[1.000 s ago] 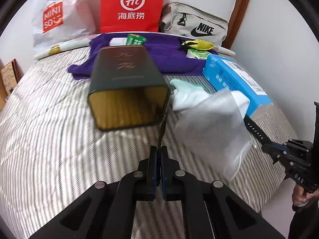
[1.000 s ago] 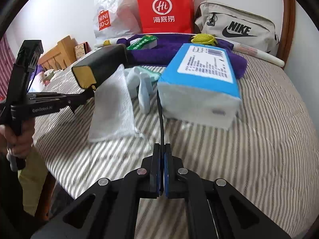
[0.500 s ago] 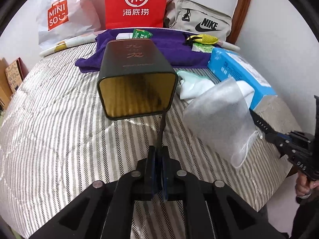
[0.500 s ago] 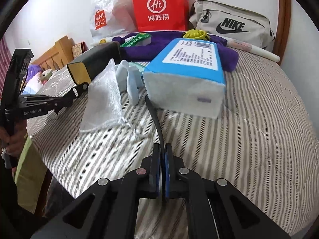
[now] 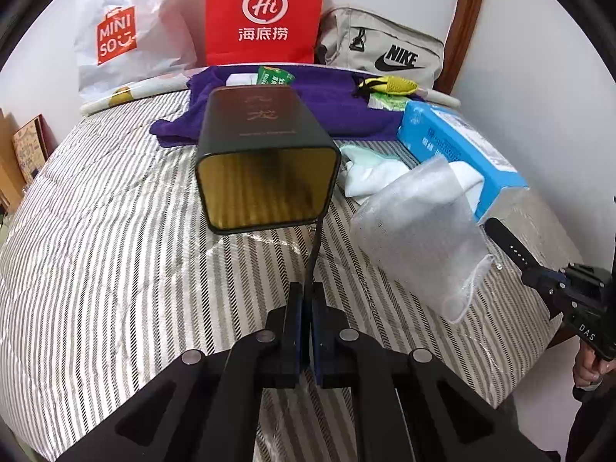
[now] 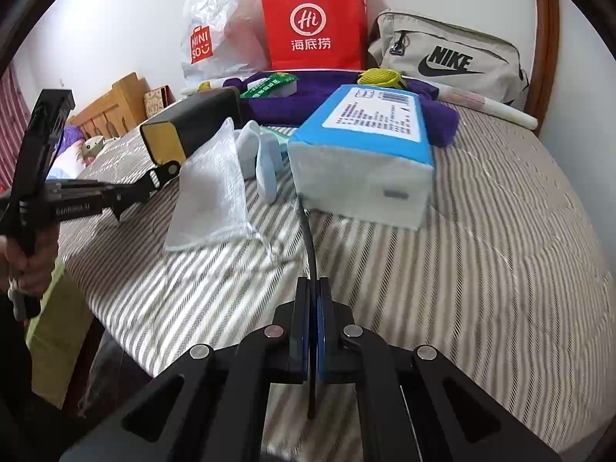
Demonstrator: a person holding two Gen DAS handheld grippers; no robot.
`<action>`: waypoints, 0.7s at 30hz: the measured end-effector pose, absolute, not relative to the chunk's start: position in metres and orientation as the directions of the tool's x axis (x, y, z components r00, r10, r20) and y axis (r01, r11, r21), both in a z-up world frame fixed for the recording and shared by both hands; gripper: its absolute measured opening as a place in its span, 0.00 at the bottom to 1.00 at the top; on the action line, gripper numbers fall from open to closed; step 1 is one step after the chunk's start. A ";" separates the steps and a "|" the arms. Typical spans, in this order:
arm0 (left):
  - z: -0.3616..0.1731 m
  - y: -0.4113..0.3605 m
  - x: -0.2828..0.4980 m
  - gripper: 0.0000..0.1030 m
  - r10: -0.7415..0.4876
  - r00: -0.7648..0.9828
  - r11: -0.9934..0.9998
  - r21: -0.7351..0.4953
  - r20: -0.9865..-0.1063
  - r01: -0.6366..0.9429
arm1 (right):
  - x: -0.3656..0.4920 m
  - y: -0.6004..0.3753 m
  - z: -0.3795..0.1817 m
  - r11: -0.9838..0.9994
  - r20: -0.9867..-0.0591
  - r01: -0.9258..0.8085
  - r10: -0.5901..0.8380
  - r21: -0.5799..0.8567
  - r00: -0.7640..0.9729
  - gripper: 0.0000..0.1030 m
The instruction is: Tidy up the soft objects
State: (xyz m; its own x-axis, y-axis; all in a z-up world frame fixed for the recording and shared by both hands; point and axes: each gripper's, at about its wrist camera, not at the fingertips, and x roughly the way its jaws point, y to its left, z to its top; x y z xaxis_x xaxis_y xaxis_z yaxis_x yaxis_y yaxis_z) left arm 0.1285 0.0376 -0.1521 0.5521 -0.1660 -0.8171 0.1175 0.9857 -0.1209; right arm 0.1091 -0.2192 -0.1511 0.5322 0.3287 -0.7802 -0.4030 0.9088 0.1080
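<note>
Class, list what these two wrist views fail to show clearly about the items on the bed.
- Left view: the blue tissue pack is partly covered by the clear plastic bag.
- Right view: the dark tin shows only its end; its open mouth faces away.
- Both views: the contents of the red paper bag are hidden by its walls.

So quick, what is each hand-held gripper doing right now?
Left hand-held gripper: closed, holding nothing, near the dark tin.
Right hand-held gripper: closed, holding nothing.

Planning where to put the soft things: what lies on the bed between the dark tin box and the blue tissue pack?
Between the dark rectangular tin box and blue plastic tissue pack lie pale blue-white cloth items and a clear bubble-wrap pouch; both wrist views show it.
</note>
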 end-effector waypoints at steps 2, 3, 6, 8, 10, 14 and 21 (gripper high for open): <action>-0.148 0.040 0.125 0.05 -0.169 0.558 0.985 -0.132 -0.813 0.107 | 0.104 -0.224 -0.149 0.911 -0.782 -0.400 0.323 0.104 0.533 0.03; -0.146 0.041 0.123 0.05 -0.172 0.561 0.985 -0.138 -0.810 0.104 | 0.102 -0.226 -0.148 0.912 -0.782 -0.399 0.319 0.099 0.535 0.03; -0.141 0.045 0.120 0.05 -0.180 0.568 0.984 -0.158 -0.803 0.088 | 0.098 -0.231 -0.141 0.913 -0.776 -0.397 0.316 0.092 0.546 0.03; -0.137 0.047 0.119 0.05 -0.188 0.574 0.982 -0.170 -0.797 0.085 | 0.096 -0.234 -0.134 0.913 -0.767 -0.397 0.322 0.097 0.554 0.03; -0.133 0.048 0.118 0.05 -0.187 0.579 0.982 -0.171 -0.794 0.082 | 0.095 -0.235 -0.128 0.912 -0.757 -0.398 0.329 0.100 0.564 0.03; -0.131 0.047 0.118 0.05 -0.191 0.571 0.981 -0.169 -0.798 0.091 | 0.097 -0.235 -0.120 0.910 -0.744 -0.401 0.339 0.104 0.576 0.03; -0.145 0.049 0.120 0.11 -0.149 0.541 0.989 -0.131 -0.828 0.071 | 0.100 -0.233 -0.126 0.912 -0.760 -0.396 0.335 0.111 0.557 0.03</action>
